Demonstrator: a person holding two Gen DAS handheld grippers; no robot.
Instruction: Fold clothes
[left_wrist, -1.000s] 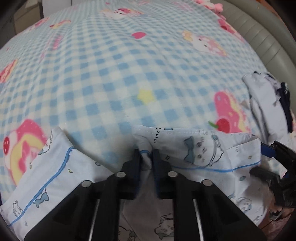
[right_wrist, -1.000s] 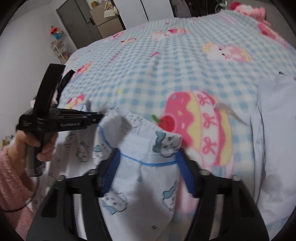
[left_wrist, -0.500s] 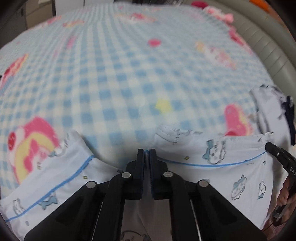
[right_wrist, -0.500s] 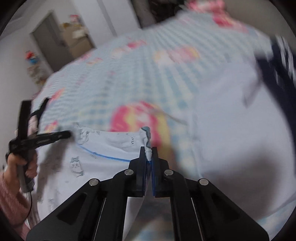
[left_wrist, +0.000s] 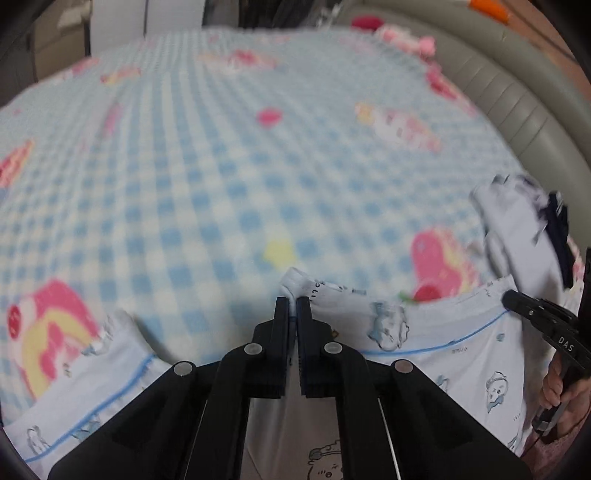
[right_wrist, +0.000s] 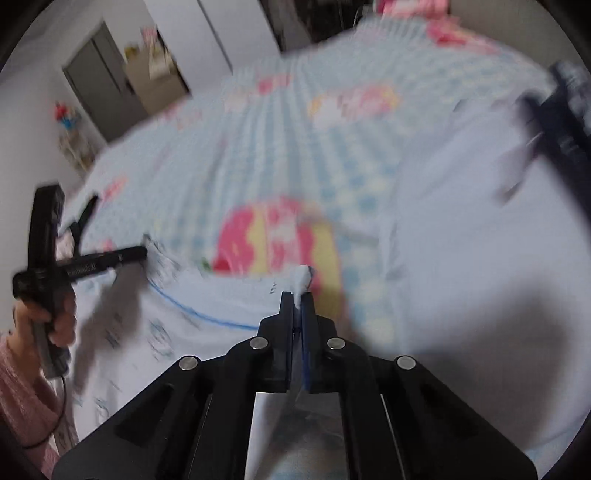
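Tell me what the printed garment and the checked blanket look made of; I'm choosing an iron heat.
Printed garment: thin, smooth woven cloth, probably cotton; it creases sharply and bunches where pinched. Checked blanket: seemingly plush fleece, matte and fuzzy, though blur leaves that open.

1. My left gripper (left_wrist: 292, 308) pinches the printed garment (left_wrist: 424, 350), and the fold between its pads is hidden.
2. My right gripper (right_wrist: 297, 306) covers its pinched corner likewise; that whole view is smeared.
3. The pale garment (right_wrist: 480, 229) near the bed's right edge is blurred past telling its kind.
4. The blanket (left_wrist: 221, 166) prints toward the far edge are too soft to read.
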